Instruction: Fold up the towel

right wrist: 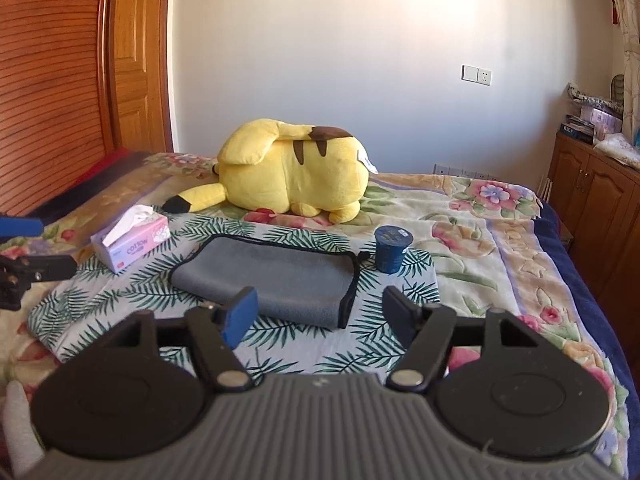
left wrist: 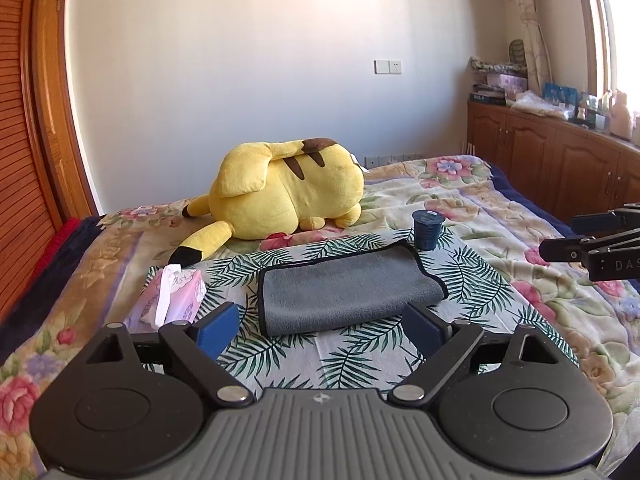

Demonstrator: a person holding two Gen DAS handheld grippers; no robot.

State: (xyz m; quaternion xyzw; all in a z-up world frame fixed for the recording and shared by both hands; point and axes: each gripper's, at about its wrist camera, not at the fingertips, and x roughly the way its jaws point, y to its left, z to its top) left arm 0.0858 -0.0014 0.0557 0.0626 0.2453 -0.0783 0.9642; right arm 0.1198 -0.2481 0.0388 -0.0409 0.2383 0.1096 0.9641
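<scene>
Towel (left wrist: 348,290) lies folded on the leaf-print cloth (left wrist: 360,356), cup (left wrist: 427,229) just beside it. Left gripper (left wrist: 322,328) and right gripper (right wrist: 320,314) hover near, jaws spread, holding nothing.

Bed (left wrist: 500,216): leaf-print cloth (left wrist: 360,356), plush (left wrist: 288,192).

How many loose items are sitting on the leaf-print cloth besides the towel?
2: the tissue box at the cloth's left edge, left of the towel, and the blue cup just past the towel's far right corner. None visibly hidden.
</scene>
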